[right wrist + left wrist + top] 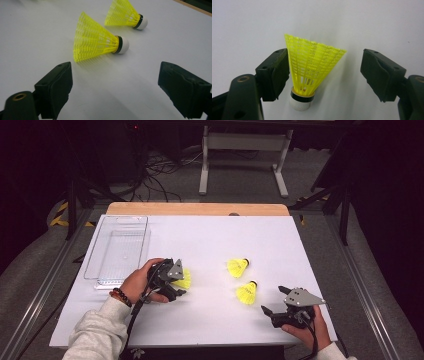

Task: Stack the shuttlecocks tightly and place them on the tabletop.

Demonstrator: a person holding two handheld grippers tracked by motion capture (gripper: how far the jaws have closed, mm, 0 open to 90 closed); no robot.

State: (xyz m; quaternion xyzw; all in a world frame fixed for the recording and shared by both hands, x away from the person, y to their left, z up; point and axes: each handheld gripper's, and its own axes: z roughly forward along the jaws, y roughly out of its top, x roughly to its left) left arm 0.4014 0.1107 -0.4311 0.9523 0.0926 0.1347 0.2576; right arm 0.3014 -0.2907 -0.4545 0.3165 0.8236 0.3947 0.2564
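Observation:
Three yellow shuttlecocks with white cork tips lie on the white table. One shuttlecock lies between the jaws of my left gripper. The jaws stand open: the left pad is right beside the skirt and the right pad is well clear of it. A second shuttlecock lies just ahead of my right gripper, whose jaws are open with nothing between them. The third shuttlecock rests a little farther back.
A clear plastic tray sits at the table's left side, behind my left hand. The table's back edge is a wooden strip. Beyond it are cables and a metal stand on the floor.

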